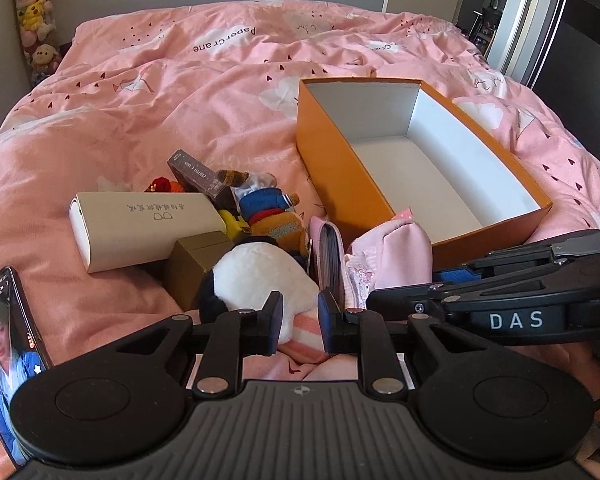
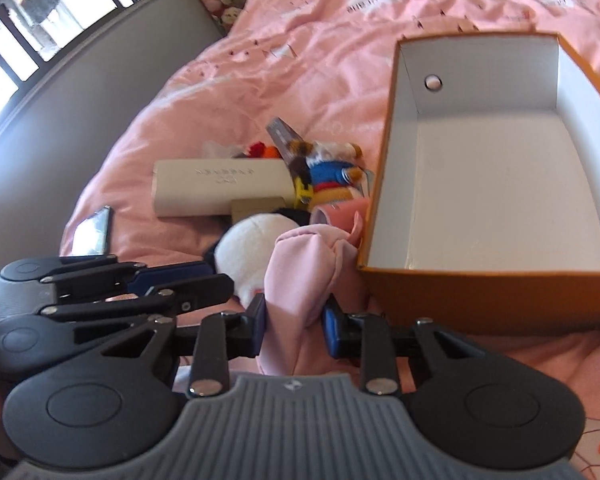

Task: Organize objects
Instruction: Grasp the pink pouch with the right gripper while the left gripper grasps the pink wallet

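Observation:
An open orange box (image 1: 340, 168) with a white inside lies empty on the pink bed; in the right wrist view its near wall (image 2: 480, 296) is close ahead on the right. A black-and-white panda plush (image 1: 256, 276) lies in front of a pile of small things. My left gripper (image 1: 300, 322) is shut on the plush's white and pink-striped end. A soft pink pouch (image 2: 300, 268) stands between the pads of my right gripper (image 2: 294, 320), which is shut on it, just left of the box's near corner. Both grippers sit side by side.
The pile holds a long cream box (image 1: 140, 228), a small gold box (image 1: 196, 264), a dark card box (image 1: 196, 176), a bear plush in blue (image 1: 268, 208) and a pink card holder (image 1: 328, 252). A phone (image 1: 8, 344) lies at the near left. The pink duvet (image 1: 180, 100) stretches beyond.

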`<action>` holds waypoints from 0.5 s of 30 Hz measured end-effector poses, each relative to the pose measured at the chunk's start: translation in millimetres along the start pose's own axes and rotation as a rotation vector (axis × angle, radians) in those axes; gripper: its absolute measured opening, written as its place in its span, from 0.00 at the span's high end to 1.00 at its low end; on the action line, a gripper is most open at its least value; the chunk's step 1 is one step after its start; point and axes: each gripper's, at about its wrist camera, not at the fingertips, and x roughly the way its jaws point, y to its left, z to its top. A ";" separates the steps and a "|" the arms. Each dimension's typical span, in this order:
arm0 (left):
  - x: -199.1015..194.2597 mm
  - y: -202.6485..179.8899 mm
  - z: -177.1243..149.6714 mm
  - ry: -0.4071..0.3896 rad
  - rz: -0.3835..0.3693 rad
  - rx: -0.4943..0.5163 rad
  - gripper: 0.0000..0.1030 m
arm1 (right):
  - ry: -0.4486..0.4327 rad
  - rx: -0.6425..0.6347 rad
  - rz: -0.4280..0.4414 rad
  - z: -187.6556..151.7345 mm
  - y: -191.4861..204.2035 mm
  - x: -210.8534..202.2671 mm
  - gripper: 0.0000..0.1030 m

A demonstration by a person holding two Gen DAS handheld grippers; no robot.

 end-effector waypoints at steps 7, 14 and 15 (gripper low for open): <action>-19.2 -8.7 15.6 -0.078 -0.030 0.003 0.77 | -0.098 -0.117 0.070 14.4 14.3 -48.1 0.73; -19.0 0.8 40.2 -0.098 -0.075 -0.027 0.77 | -0.226 -0.202 0.060 44.1 7.9 -88.5 0.73; -16.5 5.2 43.9 -0.090 -0.083 -0.038 0.77 | -0.245 -0.216 0.038 49.3 4.4 -90.2 0.73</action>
